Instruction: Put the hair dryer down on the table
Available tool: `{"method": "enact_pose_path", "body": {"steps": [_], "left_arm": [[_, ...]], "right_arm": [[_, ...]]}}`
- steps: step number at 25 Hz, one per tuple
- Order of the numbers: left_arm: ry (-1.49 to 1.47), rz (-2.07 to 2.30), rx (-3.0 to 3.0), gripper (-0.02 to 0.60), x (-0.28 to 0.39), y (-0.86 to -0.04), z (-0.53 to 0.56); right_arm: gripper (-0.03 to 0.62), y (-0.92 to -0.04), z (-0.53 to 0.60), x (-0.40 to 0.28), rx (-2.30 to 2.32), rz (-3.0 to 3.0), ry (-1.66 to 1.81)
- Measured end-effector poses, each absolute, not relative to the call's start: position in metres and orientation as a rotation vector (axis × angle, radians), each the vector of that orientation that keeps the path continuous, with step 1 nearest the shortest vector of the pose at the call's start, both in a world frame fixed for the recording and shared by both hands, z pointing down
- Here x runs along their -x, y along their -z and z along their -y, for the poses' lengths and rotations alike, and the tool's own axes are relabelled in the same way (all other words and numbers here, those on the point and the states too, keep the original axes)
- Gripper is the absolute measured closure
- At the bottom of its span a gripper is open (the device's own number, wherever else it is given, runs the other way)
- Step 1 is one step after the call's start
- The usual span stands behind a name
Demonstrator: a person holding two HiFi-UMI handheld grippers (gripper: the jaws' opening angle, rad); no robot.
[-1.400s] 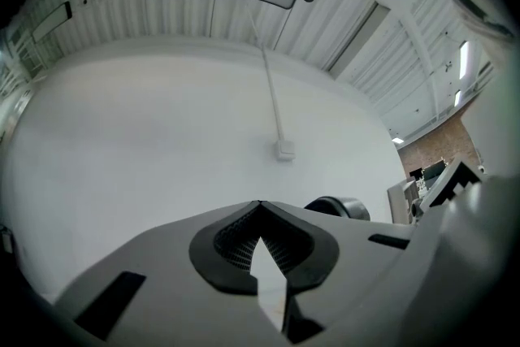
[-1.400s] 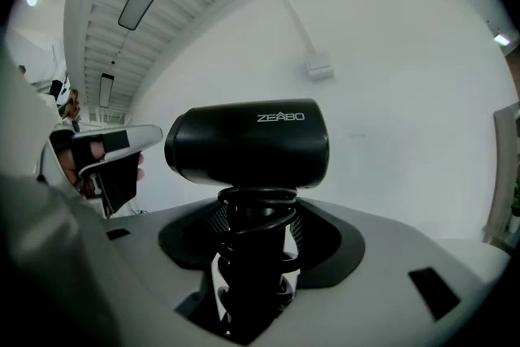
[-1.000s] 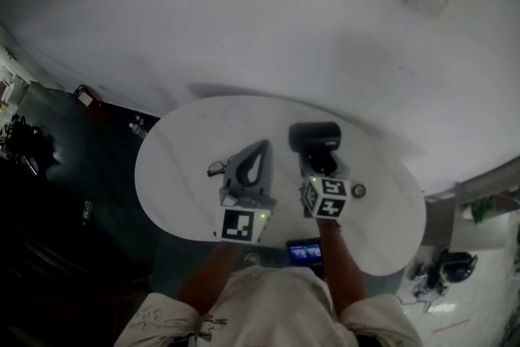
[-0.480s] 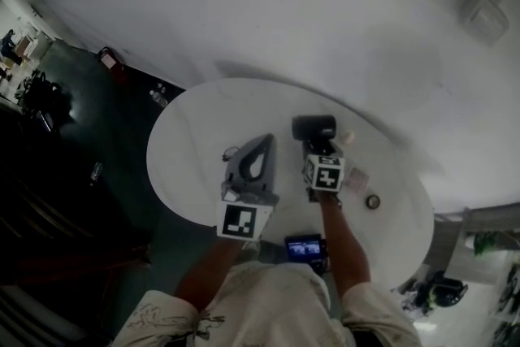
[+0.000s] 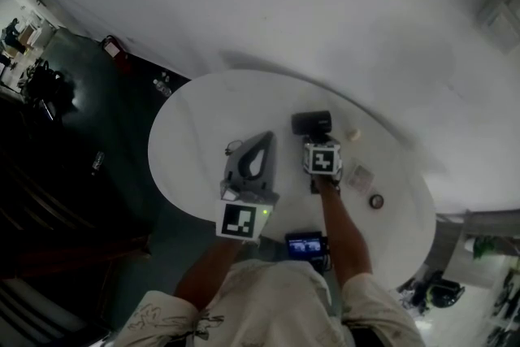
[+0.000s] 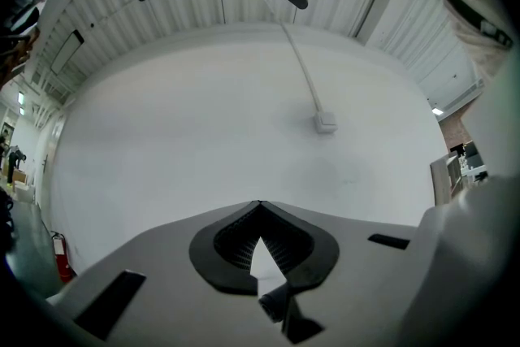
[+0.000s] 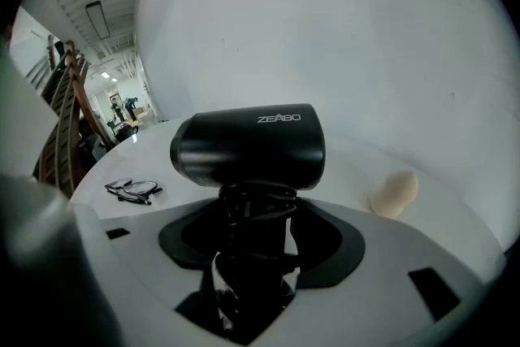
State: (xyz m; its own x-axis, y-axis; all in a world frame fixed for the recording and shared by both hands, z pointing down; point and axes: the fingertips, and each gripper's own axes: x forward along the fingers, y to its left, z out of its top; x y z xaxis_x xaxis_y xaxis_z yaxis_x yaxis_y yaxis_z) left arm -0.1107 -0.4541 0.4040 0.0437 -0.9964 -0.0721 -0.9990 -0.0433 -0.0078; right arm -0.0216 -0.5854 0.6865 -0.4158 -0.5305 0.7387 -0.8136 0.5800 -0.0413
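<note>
My right gripper (image 5: 317, 144) is shut on the handle of the black hair dryer (image 5: 312, 123), over the far middle of the round white table (image 5: 195, 134). In the right gripper view the dryer's barrel (image 7: 248, 146) lies crosswise above the jaws, and its handle, wrapped in black cord (image 7: 253, 211), stands between them. Whether the dryer touches the table I cannot tell. My left gripper (image 5: 266, 136) hovers level to the left of it, its grey jaws meeting at the tip (image 6: 260, 206) with nothing in them.
A pair of glasses (image 5: 234, 146) (image 7: 132, 189) lies left of the dryer. A beige egg-shaped sponge (image 5: 353, 135) (image 7: 394, 193) sits to its right. Two small items (image 5: 360, 177) (image 5: 376, 201) lie further right. A phone (image 5: 306, 245) glows at the near edge.
My right gripper has come down toward the table with the hair dryer and now looks smaller and farther in the head view. The left gripper has shifted only a little.
</note>
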Motion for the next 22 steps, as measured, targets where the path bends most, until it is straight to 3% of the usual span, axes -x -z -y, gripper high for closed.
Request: {"method": "enact_pose_path", "body": {"steps": [5, 16, 22], "left_arm": [[-0.086, -2.124, 2.227, 0.584, 0.11, -0.405, 0.454], [-0.119, -2.136, 2.235, 0.584, 0.113, -0.405, 0.447], [-0.11, -2.135, 2.239, 0.584, 0.114, -0.405, 0.446]], "right_arm": [[0.349, -0.714, 0.554, 0.018, -0.927, 1.908, -0.715], [0.349, -0.717, 0.572, 0.035, -0.905, 1.946, -0.66], [0.306, -0.71, 0.574, 0.029, -0.953, 1.955, -0.655]]}}
